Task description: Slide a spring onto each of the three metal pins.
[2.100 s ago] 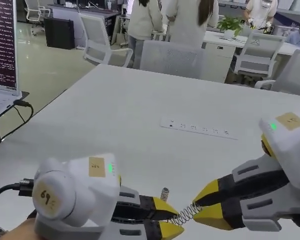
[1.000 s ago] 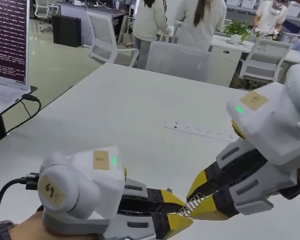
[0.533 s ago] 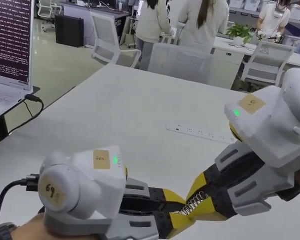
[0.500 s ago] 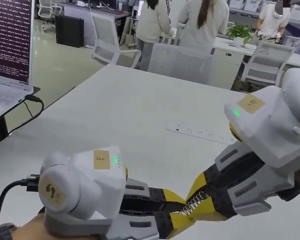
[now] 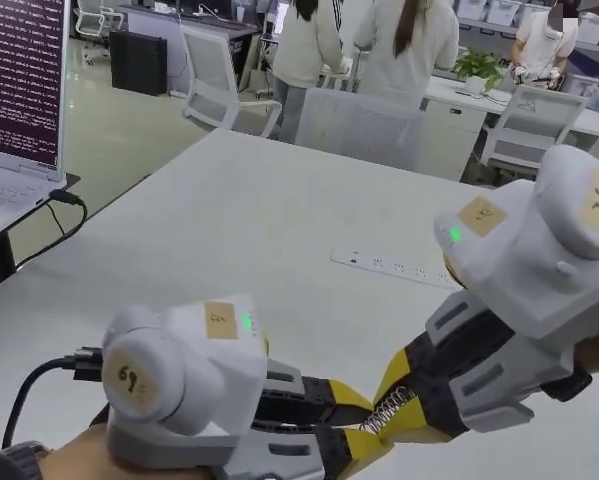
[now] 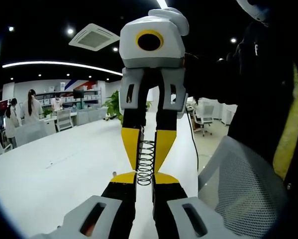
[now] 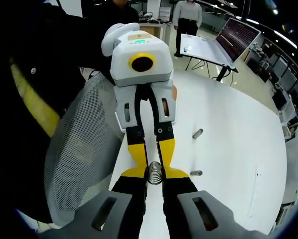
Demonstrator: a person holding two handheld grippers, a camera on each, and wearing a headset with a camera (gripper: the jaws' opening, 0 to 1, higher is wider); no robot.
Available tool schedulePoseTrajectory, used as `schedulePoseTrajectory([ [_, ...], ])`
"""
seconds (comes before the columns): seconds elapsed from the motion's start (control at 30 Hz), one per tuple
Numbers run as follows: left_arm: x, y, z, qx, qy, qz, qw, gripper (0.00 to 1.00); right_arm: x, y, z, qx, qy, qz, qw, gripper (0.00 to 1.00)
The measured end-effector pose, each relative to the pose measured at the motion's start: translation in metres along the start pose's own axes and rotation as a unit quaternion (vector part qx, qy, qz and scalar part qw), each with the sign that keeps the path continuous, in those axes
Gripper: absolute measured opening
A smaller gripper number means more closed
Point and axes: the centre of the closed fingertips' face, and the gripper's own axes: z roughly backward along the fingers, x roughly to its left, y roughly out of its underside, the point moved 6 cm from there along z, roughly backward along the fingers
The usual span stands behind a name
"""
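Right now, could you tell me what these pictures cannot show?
Left gripper view: whether a pin sits inside the spring held by the right gripper; the coils hide it.
Right gripper view: two small metal pieces on the table, too small to tell bare from sprung.

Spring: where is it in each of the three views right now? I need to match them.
Head view: spring low centre, between the two pairs of yellow jaws.
Left gripper view: spring at centre, upright in the picture, just above that view's own jaws.
Right gripper view: spring low centre, seen end-on between that view's own jaws.
Shared landmark: the white table under it.
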Motion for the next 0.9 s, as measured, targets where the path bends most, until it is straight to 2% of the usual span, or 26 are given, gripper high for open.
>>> schedulePoseTrajectory([
  [0.4, 0.004, 0.009, 0.004, 0.015, 0.003, 0.012, 0.9998, 0.13, -0.006, 0.014, 0.005, 0.018, 0.01, -0.011, 0.9997, 0.09],
  [0.5, 0.005, 0.01, 0.008, 0.015, 0.003, 0.017, 0.9997, 0.2, -0.01, 0.019, 0.009, 0.018, 0.017, -0.019, 0.9995, 0.09],
  [0.67, 0.008, 0.019, 0.017, 0.021, 0.005, 0.028, 0.9994, 0.29, -0.014, 0.027, 0.015, 0.018, 0.03, -0.031, 0.9989, 0.09],
  [0.77, 0.011, 0.027, 0.024, 0.033, -0.002, 0.032, 0.9989, 0.33, -0.017, 0.032, 0.017, 0.019, 0.036, -0.038, 0.9984, 0.09],
  [0.9, 0.015, 0.032, 0.032, 0.034, -0.012, 0.039, 0.9986, 0.4, -0.019, 0.035, 0.018, 0.017, 0.041, -0.045, 0.998, 0.09],
])
